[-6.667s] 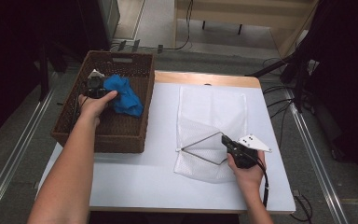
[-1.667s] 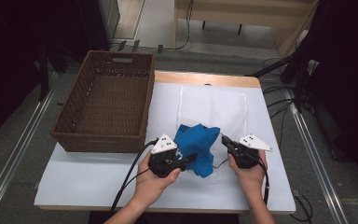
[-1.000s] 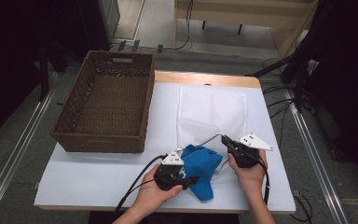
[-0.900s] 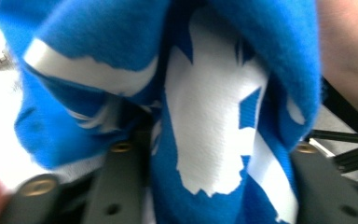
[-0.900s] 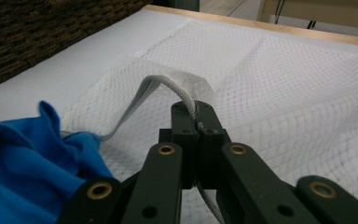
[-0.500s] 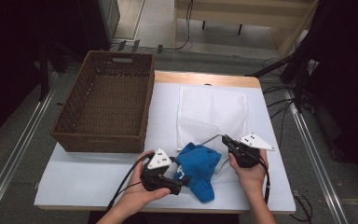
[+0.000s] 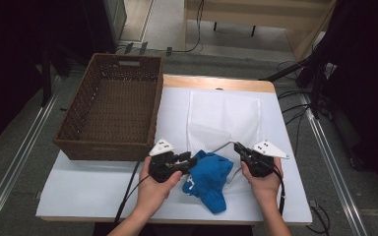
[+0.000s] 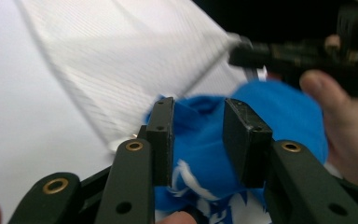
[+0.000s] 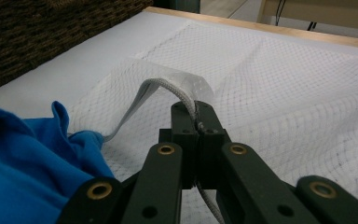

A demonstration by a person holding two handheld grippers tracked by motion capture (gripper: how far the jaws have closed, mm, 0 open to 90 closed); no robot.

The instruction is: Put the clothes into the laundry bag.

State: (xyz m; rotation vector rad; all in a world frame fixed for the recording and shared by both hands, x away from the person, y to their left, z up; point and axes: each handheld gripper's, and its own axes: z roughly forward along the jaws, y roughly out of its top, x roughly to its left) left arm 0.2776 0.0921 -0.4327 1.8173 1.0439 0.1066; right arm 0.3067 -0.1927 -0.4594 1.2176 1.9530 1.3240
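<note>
Blue cloth: a crumpled bright blue fabric garment (image 7: 208,177) with white markings lies at the near edge of the white table (image 7: 78,182), its far end resting on the mouth of the mesh bag.
Mesh bag: a flat white net laundry bag (image 7: 224,115) lies spread on the table's middle, running away from the person; its near rim is lifted off the surface.
Left gripper: the left gripper (image 7: 191,161), just left of the cloth, has its jaws apart with blue fabric (image 8: 198,140) bunched between the pads, neither pad clearly pressing it.
Right gripper: the right gripper (image 7: 237,146) has its jaws together, clamped on the bag's corded rim (image 9: 168,88), holding that edge raised.
Basket: a rectangular brown wicker basket (image 7: 78,115) stands on the table's far left, well apart from the cloth.
</note>
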